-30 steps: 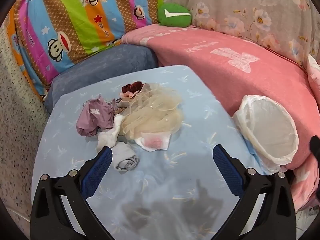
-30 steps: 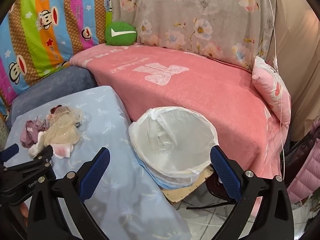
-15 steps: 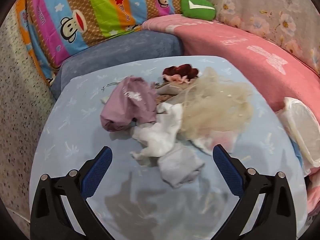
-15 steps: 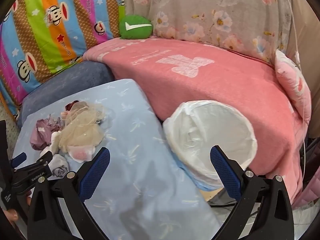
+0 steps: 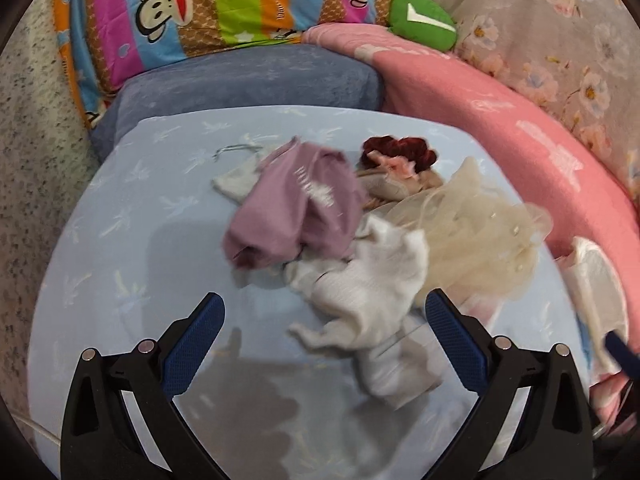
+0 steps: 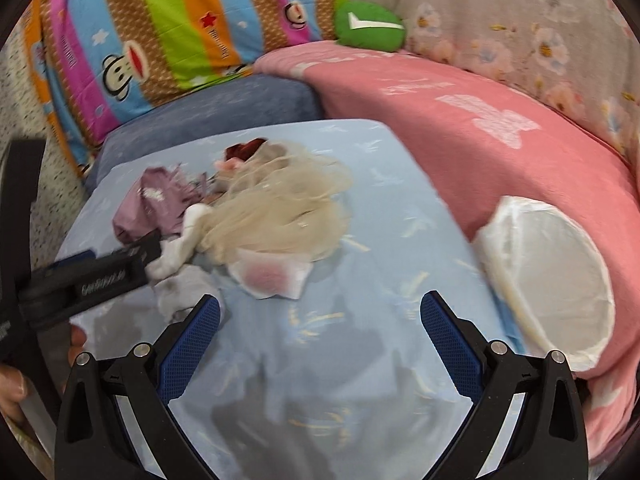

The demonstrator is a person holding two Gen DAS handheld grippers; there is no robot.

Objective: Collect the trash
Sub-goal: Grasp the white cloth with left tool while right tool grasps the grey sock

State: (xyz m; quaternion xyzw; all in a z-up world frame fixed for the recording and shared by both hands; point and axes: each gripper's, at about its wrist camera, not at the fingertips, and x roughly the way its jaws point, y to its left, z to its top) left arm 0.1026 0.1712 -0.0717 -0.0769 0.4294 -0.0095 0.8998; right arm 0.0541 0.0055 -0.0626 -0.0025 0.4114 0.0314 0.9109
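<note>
Left wrist view: a striped monkey-print cushion (image 5: 224,4) is seen at the upper left, above a blue-grey cushion (image 5: 248,76). A pale blue tablecloth (image 5: 120,240) fills the centre, and the trash pile is spread across it: a mauve crumpled bag (image 5: 296,204), a white crumpled cloth (image 5: 368,280) touching it, a dark red flower piece (image 5: 400,150) behind, and a cream mesh net (image 5: 480,236) to the right. The left gripper (image 5: 325,334) is held with its jaws wide apart, the white cloth lying between and just ahead of them. Right wrist view: the same pile is seen at centre left, with a pink-stained white pad (image 6: 272,276) at its near edge. The right gripper (image 6: 320,330) is likewise spread apart over bare cloth. A white-lined trash bin (image 6: 552,280) is seen at the right edge, against a pink blanket (image 6: 500,152).
</note>
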